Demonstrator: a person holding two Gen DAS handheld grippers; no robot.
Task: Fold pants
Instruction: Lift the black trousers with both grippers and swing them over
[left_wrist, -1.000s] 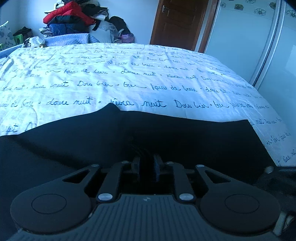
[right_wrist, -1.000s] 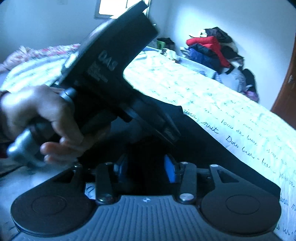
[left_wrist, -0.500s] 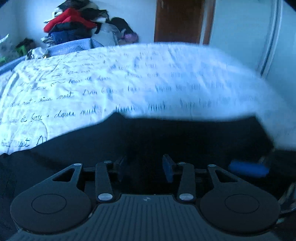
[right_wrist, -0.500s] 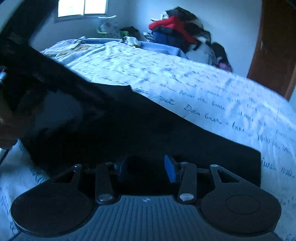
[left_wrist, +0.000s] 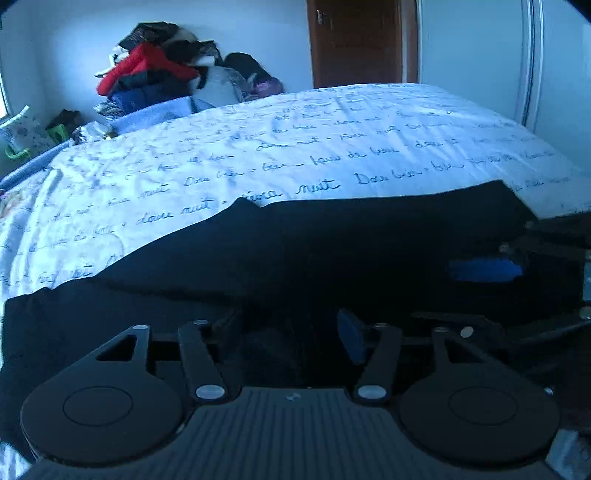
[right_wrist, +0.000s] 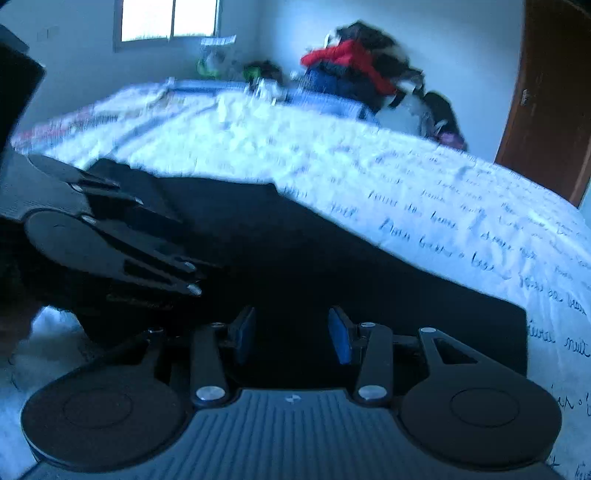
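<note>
Between my left gripper (left_wrist: 291, 334) pads lies dark cloth; its jaws have just been opening, pads clear. My right gripper (right_wrist: 291, 334) stands half parted over the black pants (right_wrist: 332, 266), grip uncertain. Pants spread flat toward twelve o'clock on the scripted bedsheet (left_wrist: 295, 147)

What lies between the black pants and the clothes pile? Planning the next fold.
Only bare script-printed bedsheet between pants and clothes pile, in the left wrist view.
</note>
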